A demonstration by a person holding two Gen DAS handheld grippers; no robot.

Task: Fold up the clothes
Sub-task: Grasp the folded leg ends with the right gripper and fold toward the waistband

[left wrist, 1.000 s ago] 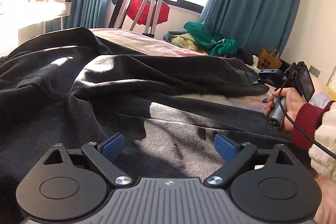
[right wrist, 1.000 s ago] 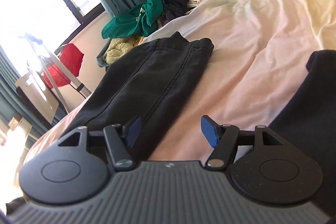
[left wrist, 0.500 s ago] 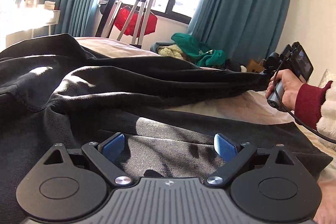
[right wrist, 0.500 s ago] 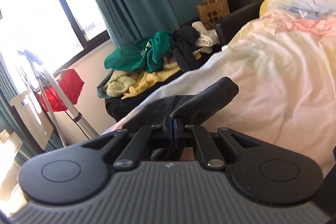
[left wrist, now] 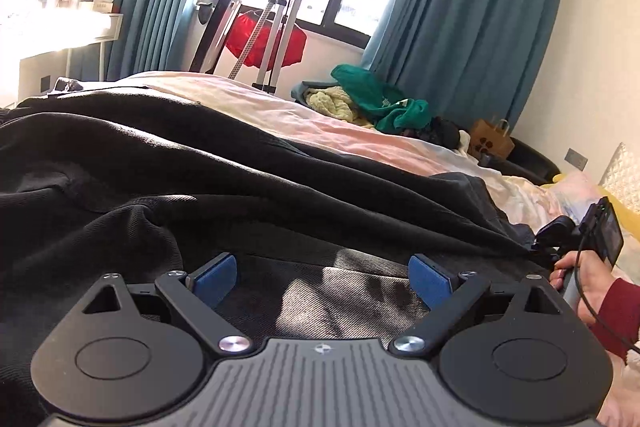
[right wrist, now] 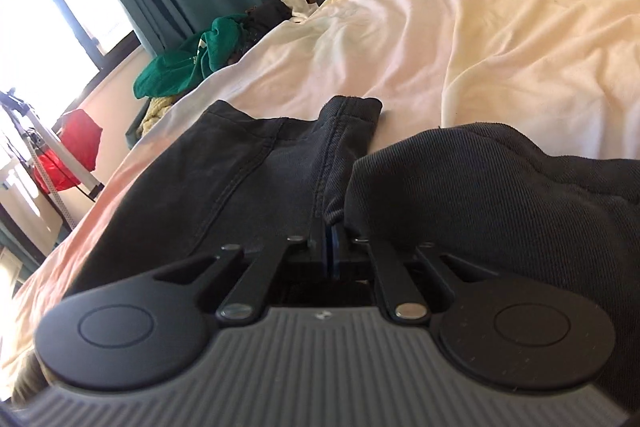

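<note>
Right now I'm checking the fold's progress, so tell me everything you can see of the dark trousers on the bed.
The dark trousers look like charcoal twill or denim with stitched seams. They lie spread across the pale bed sheet, rumpled into long folds, one leg stretching away with its hem end bunched. The right gripper has its jaws shut on a fold of the cloth near that leg. The left gripper hovers open over another sunlit part, its blue pads clear of the fabric.

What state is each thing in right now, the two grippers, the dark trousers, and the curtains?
left gripper: open, over the cloth, gripping nothing.
right gripper: shut on a fold of the trousers.
dark trousers: spread on the bed, rumpled, one leg pinched.
curtains: drawn apart, window uncovered.
</note>
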